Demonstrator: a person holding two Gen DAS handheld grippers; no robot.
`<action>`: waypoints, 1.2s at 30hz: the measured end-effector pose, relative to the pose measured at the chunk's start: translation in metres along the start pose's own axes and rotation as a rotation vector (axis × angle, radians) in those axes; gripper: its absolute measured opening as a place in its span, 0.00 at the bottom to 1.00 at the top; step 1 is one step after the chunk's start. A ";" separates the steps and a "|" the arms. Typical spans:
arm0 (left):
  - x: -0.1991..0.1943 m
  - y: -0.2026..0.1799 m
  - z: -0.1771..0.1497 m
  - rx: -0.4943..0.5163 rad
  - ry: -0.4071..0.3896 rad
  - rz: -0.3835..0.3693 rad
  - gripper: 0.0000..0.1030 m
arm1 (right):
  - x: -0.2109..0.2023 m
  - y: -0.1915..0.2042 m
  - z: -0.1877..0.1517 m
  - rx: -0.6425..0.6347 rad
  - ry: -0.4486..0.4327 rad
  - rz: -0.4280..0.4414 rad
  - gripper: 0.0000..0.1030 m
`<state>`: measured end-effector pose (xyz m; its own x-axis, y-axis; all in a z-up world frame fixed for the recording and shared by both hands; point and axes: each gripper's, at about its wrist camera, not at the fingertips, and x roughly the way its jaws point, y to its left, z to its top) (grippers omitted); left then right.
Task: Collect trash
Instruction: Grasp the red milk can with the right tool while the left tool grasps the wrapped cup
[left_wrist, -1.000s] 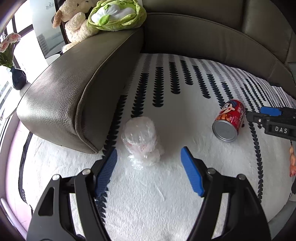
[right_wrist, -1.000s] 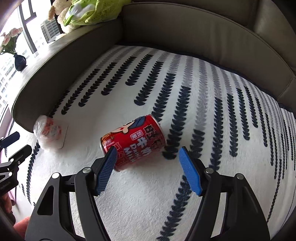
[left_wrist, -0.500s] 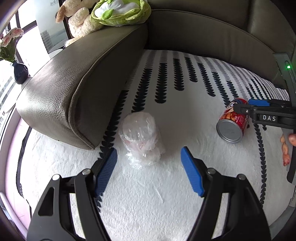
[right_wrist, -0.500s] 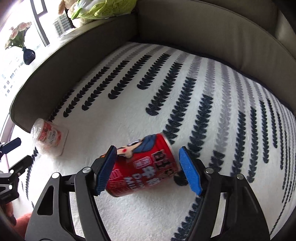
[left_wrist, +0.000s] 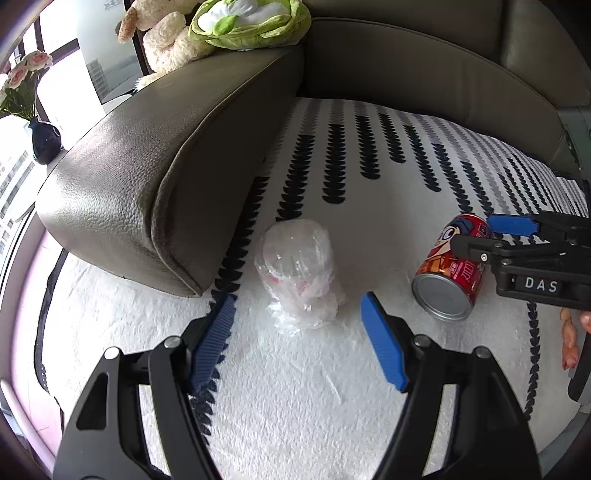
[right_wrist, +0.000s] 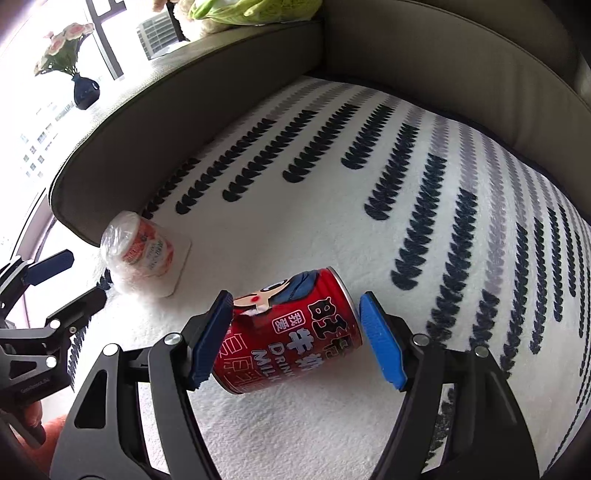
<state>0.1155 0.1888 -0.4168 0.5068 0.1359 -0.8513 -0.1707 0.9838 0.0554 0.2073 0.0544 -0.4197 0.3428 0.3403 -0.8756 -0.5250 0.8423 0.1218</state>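
A red milk-drink can (right_wrist: 291, 336) lies on its side on the white patterned blanket (right_wrist: 369, 229). My right gripper (right_wrist: 295, 314) is open and straddles it. Its left pad (right_wrist: 210, 339) is against the can, while the right pad stands just off the can's end. From the left wrist view the can (left_wrist: 450, 273) shows its silver base, with the right gripper (left_wrist: 484, 238) over it. A cup wrapped in clear plastic (left_wrist: 295, 266) lies just ahead of my open left gripper (left_wrist: 297, 310), with nothing between the pads. The same cup (right_wrist: 140, 251) appears at left in the right wrist view.
The grey leather sofa armrest (left_wrist: 147, 177) rises close to the left of the cup, and the backrest (left_wrist: 424, 62) runs behind. Plush toys (left_wrist: 166, 33) and a green cushion (left_wrist: 251, 22) sit on top. A vase of flowers (left_wrist: 40, 140) stands beyond. A person's fingers (left_wrist: 569, 332) show at right.
My right gripper has moved forward and down over the can, which now lies between its jaws instead of ahead of them. The left gripper has barely shifted.
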 end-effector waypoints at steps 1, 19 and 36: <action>0.002 0.000 0.000 0.000 0.000 0.000 0.69 | 0.000 0.002 0.001 -0.004 -0.002 0.001 0.67; 0.073 -0.010 0.010 0.072 0.006 0.027 0.49 | 0.001 0.007 0.001 -0.034 0.015 0.000 0.70; 0.067 -0.012 0.014 0.057 -0.011 -0.009 0.46 | 0.008 0.024 -0.007 -0.213 0.068 0.032 0.88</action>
<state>0.1634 0.1875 -0.4676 0.5178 0.1279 -0.8459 -0.1180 0.9900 0.0775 0.1922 0.0749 -0.4270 0.2740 0.3302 -0.9033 -0.6900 0.7218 0.0545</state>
